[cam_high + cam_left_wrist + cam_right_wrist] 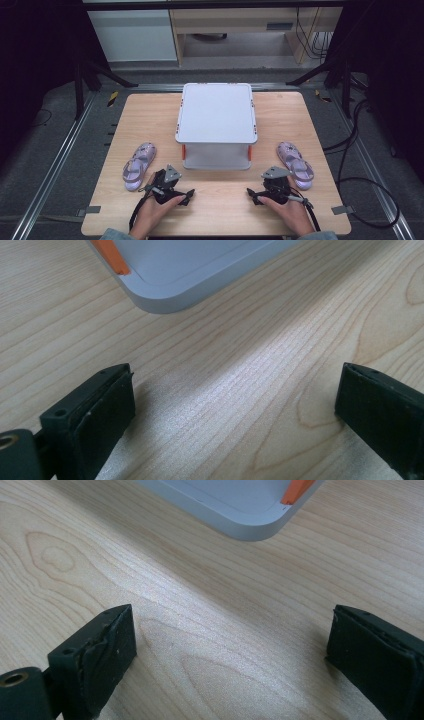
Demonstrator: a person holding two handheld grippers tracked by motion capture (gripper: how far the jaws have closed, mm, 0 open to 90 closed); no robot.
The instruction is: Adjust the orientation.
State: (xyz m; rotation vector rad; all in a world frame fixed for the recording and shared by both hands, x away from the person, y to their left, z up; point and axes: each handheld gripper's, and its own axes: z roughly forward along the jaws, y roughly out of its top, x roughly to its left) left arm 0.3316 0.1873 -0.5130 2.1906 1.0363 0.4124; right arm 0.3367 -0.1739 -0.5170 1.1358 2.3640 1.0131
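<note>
Table [220,200] pale matt wood, grained; rack [216,112] smooth grey plastic; sandals [138,166] glossy lilac plastic.

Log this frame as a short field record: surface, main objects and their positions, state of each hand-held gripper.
surface: wooden table
centre object: white two-tier rack with orange posts, standing upright
left sandal: lilac, on the table left of the rack
right sandal: lilac, on the table right of the rack
left hand-held gripper: jaws open, empty, resting near the front edge, between left sandal and rack
right hand-held gripper: jaws open, empty, near the front edge, beside right sandal
contact: neither gripper touches a sandal or the rack
</note>
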